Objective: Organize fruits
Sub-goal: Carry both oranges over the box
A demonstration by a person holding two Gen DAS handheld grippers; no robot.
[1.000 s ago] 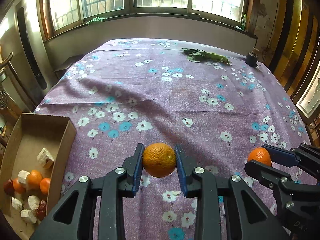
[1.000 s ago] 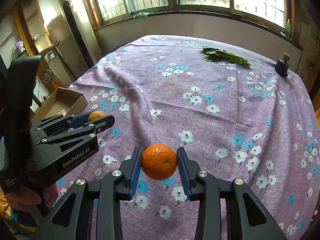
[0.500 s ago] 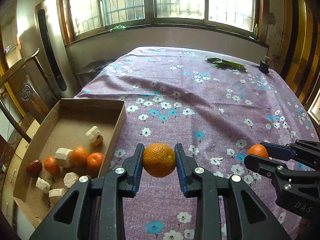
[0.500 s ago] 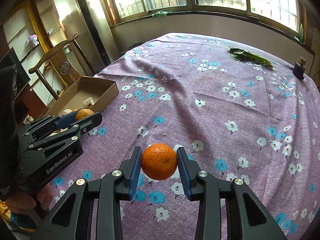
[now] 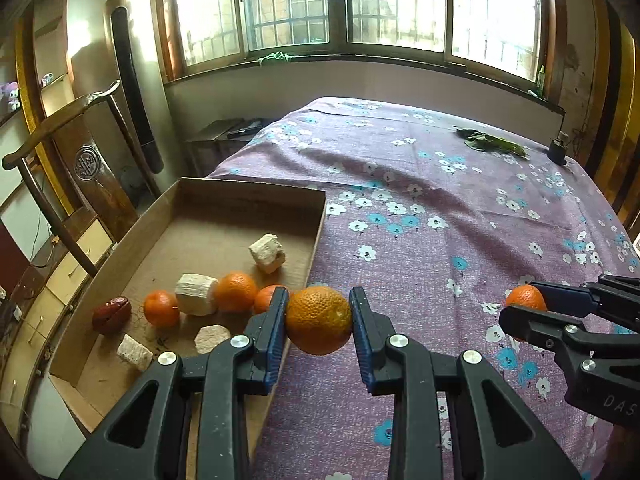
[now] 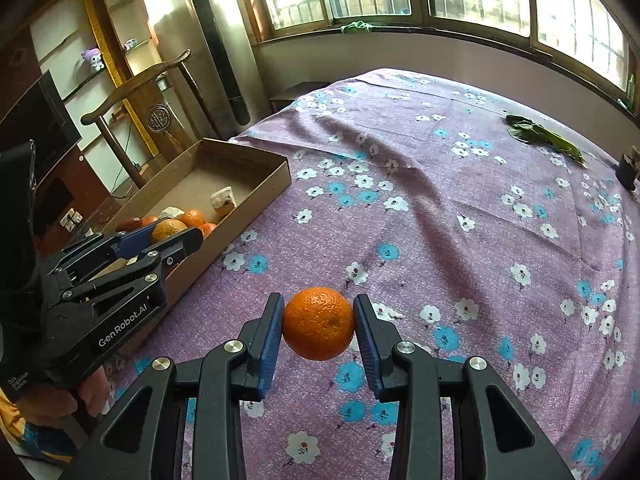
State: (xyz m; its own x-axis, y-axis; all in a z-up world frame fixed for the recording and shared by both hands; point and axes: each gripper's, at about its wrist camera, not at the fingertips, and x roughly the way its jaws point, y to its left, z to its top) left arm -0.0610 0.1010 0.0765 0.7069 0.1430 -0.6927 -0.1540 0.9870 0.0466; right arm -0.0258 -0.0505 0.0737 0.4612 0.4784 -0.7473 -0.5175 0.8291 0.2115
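Orange fruit sits clamped between each gripper's jaws: left orange [image 5: 319, 320], right orange [image 6: 319, 323].

My left gripper [image 5: 319, 322] carried leftward to the cardboard box [image 5: 248, 192] edge, my right gripper [image 6: 319, 324] following, box nearer.

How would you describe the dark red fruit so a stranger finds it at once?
Find the cardboard box at the left edge of the purple flowered tablecloth. At the left end of its row of oranges lies the dark red fruit, the only glossy, wrinkled, non-orange fruit there.
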